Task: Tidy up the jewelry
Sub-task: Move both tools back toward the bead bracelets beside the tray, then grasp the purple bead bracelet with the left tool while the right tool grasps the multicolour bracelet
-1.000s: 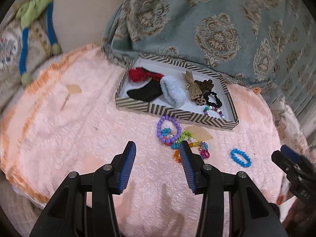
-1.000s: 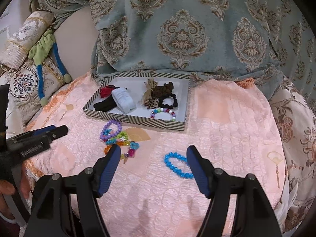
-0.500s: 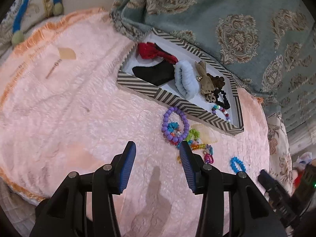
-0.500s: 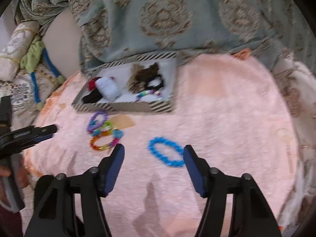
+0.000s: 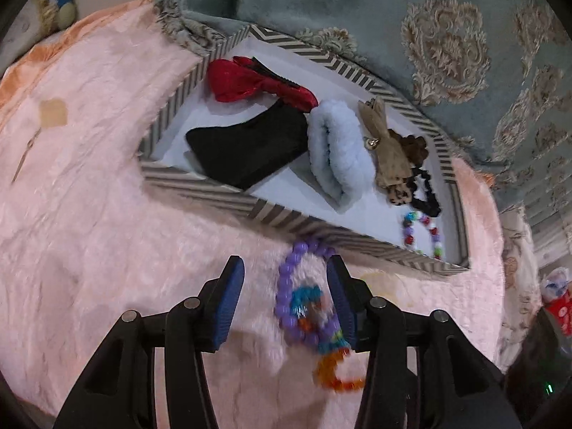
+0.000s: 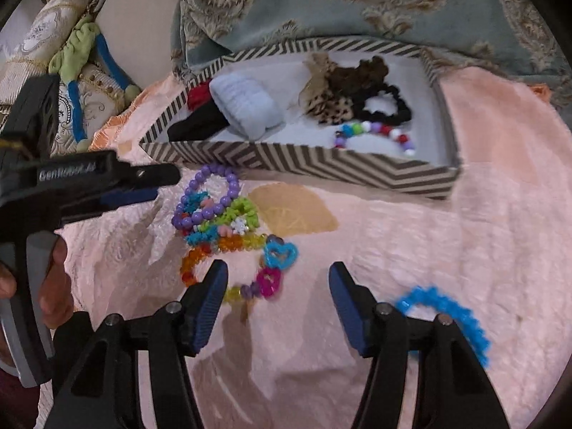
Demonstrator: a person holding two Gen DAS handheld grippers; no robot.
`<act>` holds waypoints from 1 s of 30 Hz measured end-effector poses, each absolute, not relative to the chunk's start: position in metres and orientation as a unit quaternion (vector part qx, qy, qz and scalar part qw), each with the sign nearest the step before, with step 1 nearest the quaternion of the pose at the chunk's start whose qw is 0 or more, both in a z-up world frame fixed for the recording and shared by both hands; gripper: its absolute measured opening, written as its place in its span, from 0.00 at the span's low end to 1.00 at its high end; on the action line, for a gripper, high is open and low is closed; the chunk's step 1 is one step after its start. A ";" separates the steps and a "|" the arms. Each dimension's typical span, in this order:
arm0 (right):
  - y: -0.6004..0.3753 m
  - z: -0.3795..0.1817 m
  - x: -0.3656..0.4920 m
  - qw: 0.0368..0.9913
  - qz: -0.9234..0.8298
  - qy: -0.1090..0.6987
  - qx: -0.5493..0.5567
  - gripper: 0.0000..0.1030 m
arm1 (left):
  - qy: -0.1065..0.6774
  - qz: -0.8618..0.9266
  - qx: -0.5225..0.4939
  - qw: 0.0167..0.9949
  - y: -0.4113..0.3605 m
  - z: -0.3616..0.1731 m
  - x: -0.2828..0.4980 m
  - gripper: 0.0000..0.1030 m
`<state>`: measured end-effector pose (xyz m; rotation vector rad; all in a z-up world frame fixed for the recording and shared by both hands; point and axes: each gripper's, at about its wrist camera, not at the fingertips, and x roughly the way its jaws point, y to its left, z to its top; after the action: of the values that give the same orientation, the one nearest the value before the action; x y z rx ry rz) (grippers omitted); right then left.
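Note:
A pile of bead bracelets lies on the pink quilted cloth (image 5: 89, 232) in front of a zigzag-striped tray (image 5: 200, 186). My left gripper (image 5: 285, 267) hangs low over the pile. Its jaws are opening, the purple bracelet (image 5: 286, 286) lies between them, and the pads do not press it. My right gripper (image 6: 278, 268) is open over the orange-yellow strand (image 6: 221, 243) with its pink heart (image 6: 269, 282) and blue heart (image 6: 280, 254). A blue bracelet (image 6: 443, 307) lies just right of the right finger, partly hidden. The left gripper (image 6: 157, 184) shows at the left of the right wrist view.
The tray (image 6: 286, 161) holds red, black, fluffy white (image 5: 339, 150) and leopard scrunchies and a multicolour bead bracelet (image 6: 375, 134). A teal patterned blanket (image 5: 357, 18) rises behind it. Cushions with a green and blue cord (image 6: 82, 53) are at the left. A hand (image 6: 53, 286) holds the left gripper.
Both grippers have dropped and moved forward to the bracelet pile. The left now straddles the purple bracelet. The right has shifted left, off the blue bracelet and over the coloured strand.

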<state>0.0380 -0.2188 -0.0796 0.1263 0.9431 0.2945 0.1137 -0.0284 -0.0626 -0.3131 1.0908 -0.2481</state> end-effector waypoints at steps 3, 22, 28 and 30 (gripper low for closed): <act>-0.212 -0.081 0.037 0.886 0.136 0.443 0.022 0.29 | 0.509 -0.126 -0.113 0.844 -0.041 -0.067 0.115 0.26; -0.253 0.012 -0.016 0.916 0.158 0.361 0.072 0.04 | 0.460 -0.152 -0.126 0.866 -0.020 0.009 0.071 0.00; -0.254 0.037 -0.032 0.924 0.161 0.340 0.063 0.04 | 0.432 -0.151 -0.116 0.882 -0.012 0.045 0.055 0.00; -0.253 0.044 -0.035 0.926 0.163 0.336 0.058 0.04 | 0.425 -0.151 -0.113 0.886 -0.010 0.056 0.053 0.00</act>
<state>-0.0348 -0.2534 0.0435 0.1188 0.6890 0.3334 0.0531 -0.0101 0.0562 -0.2352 0.8832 -0.3134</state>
